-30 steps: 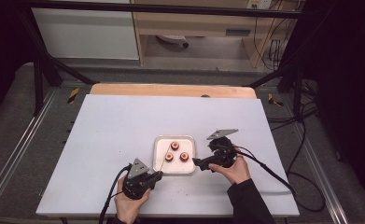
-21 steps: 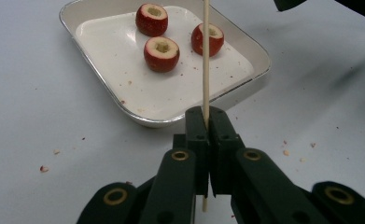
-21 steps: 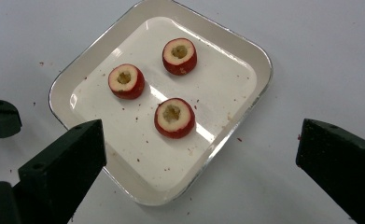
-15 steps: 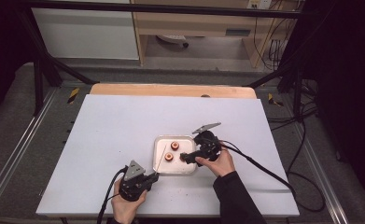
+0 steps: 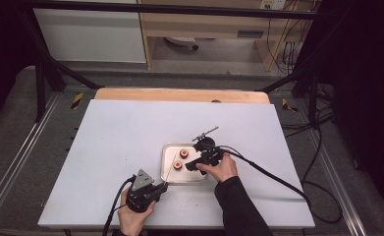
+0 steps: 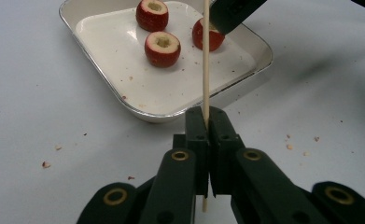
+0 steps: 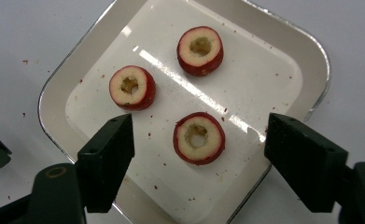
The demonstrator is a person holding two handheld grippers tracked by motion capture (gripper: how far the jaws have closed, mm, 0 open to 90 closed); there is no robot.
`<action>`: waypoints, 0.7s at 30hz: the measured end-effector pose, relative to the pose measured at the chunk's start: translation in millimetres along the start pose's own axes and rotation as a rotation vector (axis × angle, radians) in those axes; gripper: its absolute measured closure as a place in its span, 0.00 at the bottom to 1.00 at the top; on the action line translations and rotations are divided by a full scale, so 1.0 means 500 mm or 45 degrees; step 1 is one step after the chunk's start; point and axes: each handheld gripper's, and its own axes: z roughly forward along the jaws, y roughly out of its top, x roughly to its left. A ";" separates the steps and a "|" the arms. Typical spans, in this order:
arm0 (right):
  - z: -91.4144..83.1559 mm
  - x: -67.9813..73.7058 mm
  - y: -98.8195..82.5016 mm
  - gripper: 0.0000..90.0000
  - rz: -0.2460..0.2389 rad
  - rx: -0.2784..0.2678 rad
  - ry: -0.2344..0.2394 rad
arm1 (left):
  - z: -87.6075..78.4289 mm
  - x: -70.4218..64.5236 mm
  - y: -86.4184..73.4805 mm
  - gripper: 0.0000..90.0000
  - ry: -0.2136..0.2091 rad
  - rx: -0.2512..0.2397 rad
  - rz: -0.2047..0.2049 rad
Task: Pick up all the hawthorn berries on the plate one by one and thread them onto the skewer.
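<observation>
A white tray [image 5: 198,176] holds three cored red fruit rings [image 7: 199,137] [image 7: 132,87] [image 7: 200,50]. My right gripper [image 7: 201,140] hovers over the tray, open. Its jaws stand on either side of the nearest ring without touching it, and they have just been closing. In the high view the right gripper [image 5: 191,166] reaches over the tray from the right. My left gripper [image 6: 207,121] is shut on a thin wooden skewer [image 6: 206,65] that points up over the tray's [image 6: 101,65] near corner. The left gripper [image 5: 163,186] rests just in front of the tray.
The white table board [image 5: 130,128] has a wooden strip [image 5: 179,95] along its far edge. Small crumbs [image 6: 290,145] lie around the tray. The right gripper's cable [image 5: 273,176] trails off to the right across the board.
The right gripper has moved left from the tray's right edge to above the fruit rings, and its jaws now stand narrower. The left gripper and skewer have stayed put.
</observation>
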 end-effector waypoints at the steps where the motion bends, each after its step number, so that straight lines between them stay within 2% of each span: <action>1: 0.004 -0.001 0.000 0.31 0.012 0.018 0.004 | 0.000 0.000 0.000 0.98 -0.001 0.001 0.001; 2: 0.004 -0.001 0.000 0.31 0.012 0.018 0.004 | 0.000 0.000 0.000 0.98 -0.001 0.001 0.001; 3: 0.010 -0.001 0.000 0.36 0.035 0.034 -0.006 | 0.001 0.000 -0.001 0.98 0.000 0.006 0.003; 4: 0.013 -0.002 -0.001 0.38 0.034 0.043 -0.012 | 0.001 0.000 -0.001 0.98 0.000 0.006 0.003; 7: 0.018 -0.002 -0.001 0.45 0.081 0.050 -0.032 | 0.001 0.000 -0.001 0.98 -0.004 0.010 0.003; 11: 0.022 -0.002 0.002 0.53 0.130 0.049 -0.017 | 0.002 -0.001 -0.001 0.98 -0.007 0.012 0.004; 15: 0.029 -0.004 0.002 0.58 0.145 0.077 -0.030 | 0.003 -0.001 -0.001 0.98 -0.006 0.012 0.005; 21: 0.033 -0.005 0.003 0.64 0.163 0.079 -0.009 | 0.003 -0.002 -0.002 0.98 -0.005 0.015 0.005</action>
